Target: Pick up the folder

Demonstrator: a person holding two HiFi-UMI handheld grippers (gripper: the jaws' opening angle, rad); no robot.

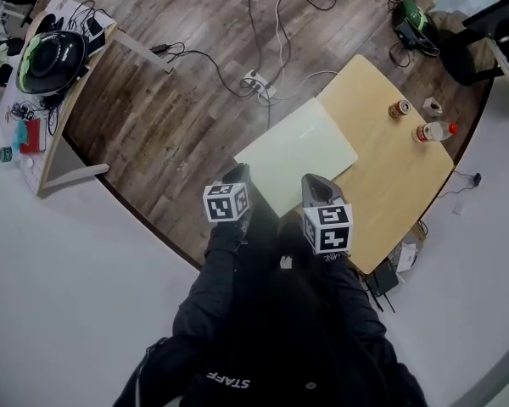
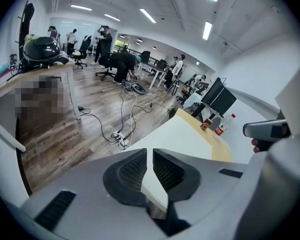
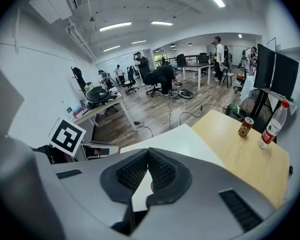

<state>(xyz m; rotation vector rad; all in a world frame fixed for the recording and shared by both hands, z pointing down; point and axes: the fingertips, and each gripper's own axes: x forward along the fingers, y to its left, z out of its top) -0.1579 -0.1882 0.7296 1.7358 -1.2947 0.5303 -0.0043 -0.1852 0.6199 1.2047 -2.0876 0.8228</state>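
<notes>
Folder: the pale folder (image 1: 297, 155) lies flat on the near end of the table. Its left part juts past the table edge over the floor, and it is well apart from the drinks at the far end.
Floor: dark wood planks (image 1: 178, 117) with cables trailing to a power strip (image 1: 259, 85).
Table: a light wooden top (image 1: 390, 185) with rounded corners, with the person standing at its near end.
Side desk: stands off to the left (image 1: 42, 155), cluttered, with a black helmet (image 1: 51, 60) on it.
Left gripper: (image 1: 237, 174) hangs over the folder's near left corner. Its jaws are clenched tip to tip with nothing between them, and the folder shows behind them in the left gripper view (image 2: 185, 134).
Right gripper: (image 1: 314, 185) is just beside the left one, over the folder's near edge. Its jaws are also pressed together and empty.
Bottle: a clear bottle with a red cap (image 1: 433, 131) lies on the table's far end.
Can: (image 1: 399, 108) stands near the bottle.
</notes>
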